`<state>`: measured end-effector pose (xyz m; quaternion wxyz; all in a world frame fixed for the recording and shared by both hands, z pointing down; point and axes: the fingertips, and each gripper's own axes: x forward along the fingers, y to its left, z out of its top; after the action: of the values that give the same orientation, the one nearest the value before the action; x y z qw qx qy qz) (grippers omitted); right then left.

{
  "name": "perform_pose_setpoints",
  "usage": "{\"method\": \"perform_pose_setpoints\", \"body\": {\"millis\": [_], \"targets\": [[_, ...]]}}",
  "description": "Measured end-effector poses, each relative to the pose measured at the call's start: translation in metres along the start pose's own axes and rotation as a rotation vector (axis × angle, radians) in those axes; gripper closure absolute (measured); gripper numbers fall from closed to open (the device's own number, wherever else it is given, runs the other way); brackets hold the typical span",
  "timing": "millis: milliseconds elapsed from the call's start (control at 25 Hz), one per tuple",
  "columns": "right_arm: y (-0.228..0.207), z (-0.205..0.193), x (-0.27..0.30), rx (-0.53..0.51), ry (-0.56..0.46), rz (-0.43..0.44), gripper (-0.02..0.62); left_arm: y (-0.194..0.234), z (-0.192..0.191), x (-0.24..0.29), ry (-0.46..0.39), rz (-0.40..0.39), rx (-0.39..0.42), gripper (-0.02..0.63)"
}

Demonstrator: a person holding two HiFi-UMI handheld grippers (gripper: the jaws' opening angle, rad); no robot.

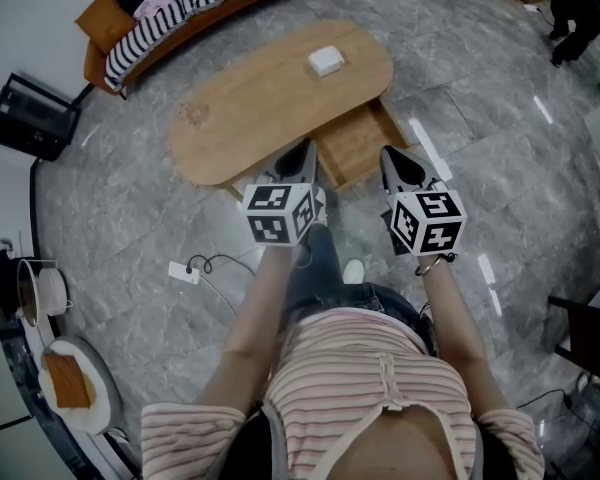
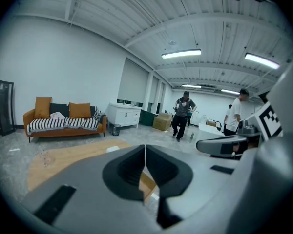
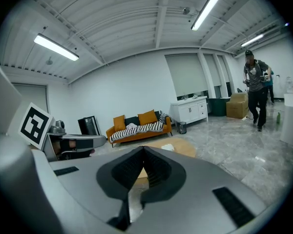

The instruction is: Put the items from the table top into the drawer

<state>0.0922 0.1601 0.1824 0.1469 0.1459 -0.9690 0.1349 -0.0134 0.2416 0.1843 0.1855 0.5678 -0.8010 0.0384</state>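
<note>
We see the left gripper [image 1: 306,152] and right gripper [image 1: 388,156] both pressed together, nothing pinched, side by side near the open drawer [image 1: 358,140]. The white item [image 1: 325,61] sits on the wooden table [image 1: 240,108], toward its far side, well apart from both.

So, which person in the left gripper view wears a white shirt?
The person at the right, in a white short-sleeved shirt and dark cap; the person mid-room wears dark clothes.
</note>
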Motion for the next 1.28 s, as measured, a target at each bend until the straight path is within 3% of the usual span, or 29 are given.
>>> {"method": "perform_pose_setpoints", "body": {"millis": [640, 1280], "targets": [[-0.024, 0.004, 0.072, 0.011, 0.053, -0.031, 0.588, 0.048, 0.002, 0.072, 0.052, -0.031, -0.030, 0.592], [-0.048, 0.012, 0.212, 0.062, 0.190, -0.047, 0.586, 0.145, 0.017, 0.200, 0.167, -0.072, -0.072, 0.592]]}}
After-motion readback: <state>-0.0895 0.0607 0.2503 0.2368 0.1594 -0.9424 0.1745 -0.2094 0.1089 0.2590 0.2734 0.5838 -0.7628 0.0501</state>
